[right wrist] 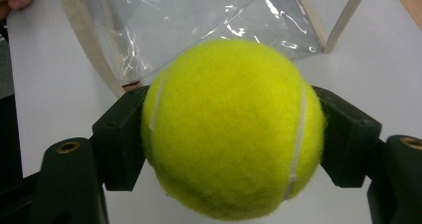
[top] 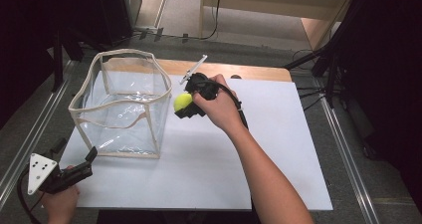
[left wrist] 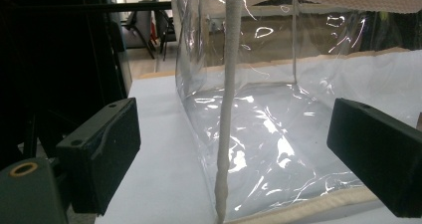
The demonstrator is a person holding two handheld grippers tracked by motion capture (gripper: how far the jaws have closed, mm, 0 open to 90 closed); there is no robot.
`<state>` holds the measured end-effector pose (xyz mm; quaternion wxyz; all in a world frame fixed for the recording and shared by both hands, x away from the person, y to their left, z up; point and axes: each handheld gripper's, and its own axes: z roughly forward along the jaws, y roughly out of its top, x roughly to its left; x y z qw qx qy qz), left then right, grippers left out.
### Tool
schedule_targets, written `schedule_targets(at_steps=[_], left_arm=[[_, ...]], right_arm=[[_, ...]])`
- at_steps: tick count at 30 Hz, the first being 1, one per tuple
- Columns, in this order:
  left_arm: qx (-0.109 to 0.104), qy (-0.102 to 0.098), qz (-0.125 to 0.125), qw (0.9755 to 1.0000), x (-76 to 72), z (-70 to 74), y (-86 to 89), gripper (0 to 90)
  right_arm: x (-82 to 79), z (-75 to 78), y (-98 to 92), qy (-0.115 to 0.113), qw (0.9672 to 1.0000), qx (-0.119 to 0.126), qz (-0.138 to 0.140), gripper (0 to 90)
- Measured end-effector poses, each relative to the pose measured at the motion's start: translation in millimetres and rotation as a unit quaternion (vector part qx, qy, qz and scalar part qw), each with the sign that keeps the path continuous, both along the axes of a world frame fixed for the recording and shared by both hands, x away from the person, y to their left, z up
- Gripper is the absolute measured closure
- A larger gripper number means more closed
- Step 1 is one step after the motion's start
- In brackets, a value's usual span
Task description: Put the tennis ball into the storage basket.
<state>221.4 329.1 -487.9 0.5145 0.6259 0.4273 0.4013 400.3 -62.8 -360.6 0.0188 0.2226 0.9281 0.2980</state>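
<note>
Since the right tongs (top: 185, 106) are clamped on the fuzzy yellow-green tennis ball (top: 182, 102) right beside the clear plastic bin (top: 122, 104), it's probably headed inside, while the left tongs (top: 92, 155) sit open, empty, near the bin's corner.

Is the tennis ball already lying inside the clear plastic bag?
No, the tennis ball is clamped between the jaws of the right gripper, outside the clear plastic bag, next to its rim.

clear bag (top: 122, 104) blocks table's left half; white tabletop (top: 268, 149) right of it open.
</note>
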Motion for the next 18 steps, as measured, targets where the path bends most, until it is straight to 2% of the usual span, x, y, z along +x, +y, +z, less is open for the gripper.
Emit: schedule_targets(at_steps=[18], left_arm=[[0.0,0.001,0.0,1.0,-0.1,0.2,0.3,6.9]], right_arm=[[5.3,23.9,1.5,-0.008,0.9999,0.001,0.01,23.6]])
